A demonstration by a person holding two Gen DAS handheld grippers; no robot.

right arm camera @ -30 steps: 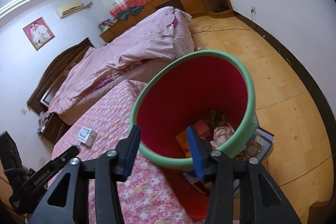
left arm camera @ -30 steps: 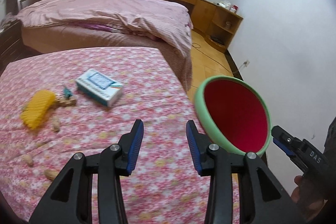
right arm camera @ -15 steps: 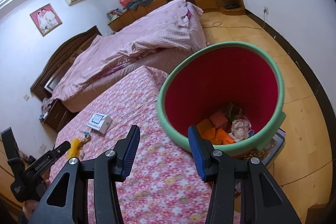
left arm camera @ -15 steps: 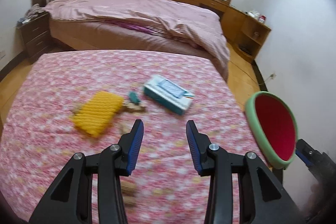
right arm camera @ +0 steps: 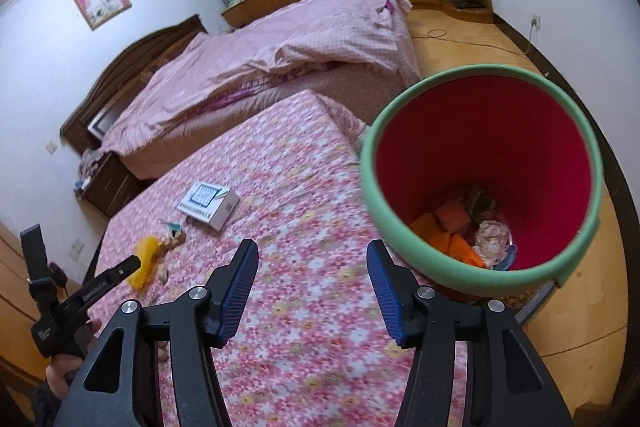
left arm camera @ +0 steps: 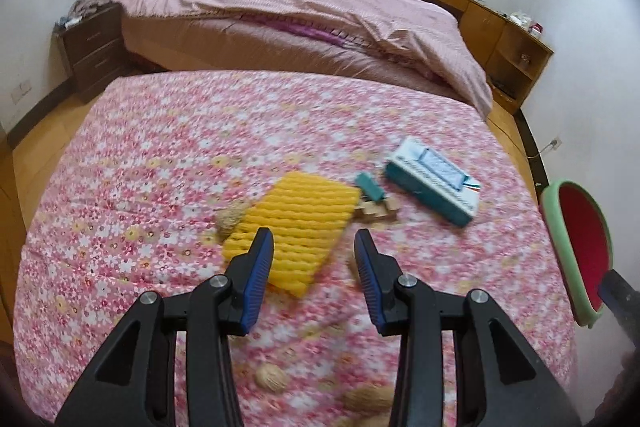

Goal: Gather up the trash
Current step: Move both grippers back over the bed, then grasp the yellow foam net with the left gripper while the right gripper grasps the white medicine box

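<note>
Two grippers, both empty. The left gripper (left arm camera: 314,253) hangs part-open above the yellow ridged packet (left arm camera: 298,223) near the middle of the flowered bed (left arm camera: 160,147), and that looks like the next pickup. The right gripper (right arm camera: 312,267) has just been opening its jaws, nothing between them, beside the red bin (right arm camera: 480,171) at the bed's right edge, trash already inside. Peanut shells (left arm camera: 270,379) lie by the near edge. Next call: lower, straddle the packet, then close.

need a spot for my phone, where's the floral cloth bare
Bare: the wide far stretch of the pink floral cloth, toward the pink-quilted bed. Crowded: around the ribbed yellow pad, teal-and-white box and scattered nutshells.
</note>
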